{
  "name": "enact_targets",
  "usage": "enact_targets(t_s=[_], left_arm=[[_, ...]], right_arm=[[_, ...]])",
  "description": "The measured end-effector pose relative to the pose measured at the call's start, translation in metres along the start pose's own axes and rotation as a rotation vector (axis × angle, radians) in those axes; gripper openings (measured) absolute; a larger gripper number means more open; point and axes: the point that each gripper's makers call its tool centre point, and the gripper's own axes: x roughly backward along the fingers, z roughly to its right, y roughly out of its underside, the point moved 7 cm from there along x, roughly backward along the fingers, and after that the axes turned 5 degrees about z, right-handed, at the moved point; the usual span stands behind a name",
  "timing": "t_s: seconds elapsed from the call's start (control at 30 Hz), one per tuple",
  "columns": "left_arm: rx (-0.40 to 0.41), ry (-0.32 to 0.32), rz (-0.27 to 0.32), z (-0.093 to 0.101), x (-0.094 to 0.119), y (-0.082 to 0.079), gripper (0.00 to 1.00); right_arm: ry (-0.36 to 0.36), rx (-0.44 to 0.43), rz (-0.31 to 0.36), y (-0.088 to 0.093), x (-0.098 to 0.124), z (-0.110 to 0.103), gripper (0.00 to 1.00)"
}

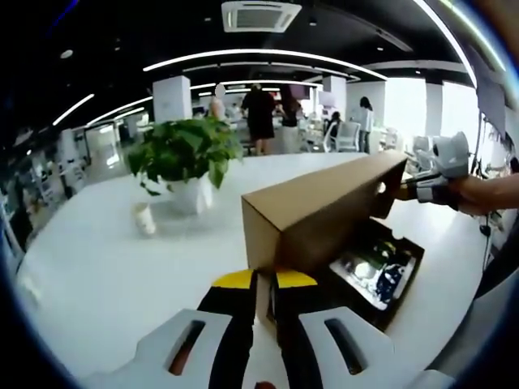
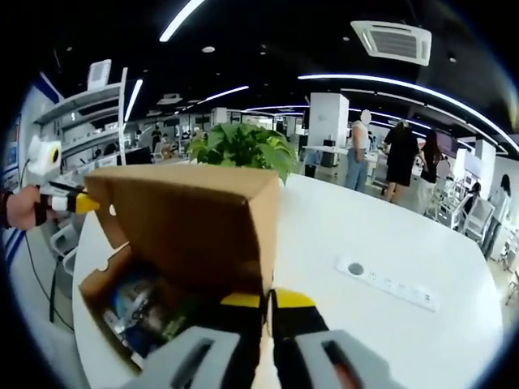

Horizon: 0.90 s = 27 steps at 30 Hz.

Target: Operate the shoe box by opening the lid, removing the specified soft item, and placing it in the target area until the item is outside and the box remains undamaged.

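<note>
The shoe box (image 1: 381, 271) sits on a white table (image 1: 105, 259), toward the table edge nearest the person, with a potted plant (image 1: 182, 158) farther in toward the middle and a small white cup (image 1: 144, 219) beside the pot. The cardboard lid (image 1: 324, 207) is already raised off the box and held level above it by 2 grippers, 1 at each short end.

In the left gripper view, the left gripper (image 1: 263, 284) has its yellow-tipped jaws drawn narrow, pinched on the near end of the lid. The lid's long axis runs straight away from these jaws to the far end, where the right gripper (image 1: 409, 193) comes in from the right and grips it. In the right gripper view the same holds mirrored: the right gripper (image 2: 268, 301) is closed tight on its end of the lid (image 2: 195, 219), and the left gripper (image 2: 77, 203) clamps the far end.

The box interior lies below and slightly to one side of the lid; dark contents with glints of plastic show inside, but the soft item cannot be picked out. A power strip (image 2: 388, 282) lies on the table farther in.

Judged from this, the lid must be set aside first; both grippers are occupied, each equally near the box.
</note>
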Motion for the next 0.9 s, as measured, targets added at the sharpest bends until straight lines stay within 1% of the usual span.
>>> enact_targets(t_s=[0.63, 0.9], left_arm=[[0.006, -0.012, -0.010, -0.007, -0.013, 0.001, 0.04], [0.006, -0.015, -0.027, -0.009, -0.019, 0.004, 0.04]], right_arm=[[-0.007, 0.004, -0.006, -0.004, -0.010, 0.005, 0.00], [-0.010, 0.002, -0.009, -0.005, -0.014, 0.007, 0.00]])
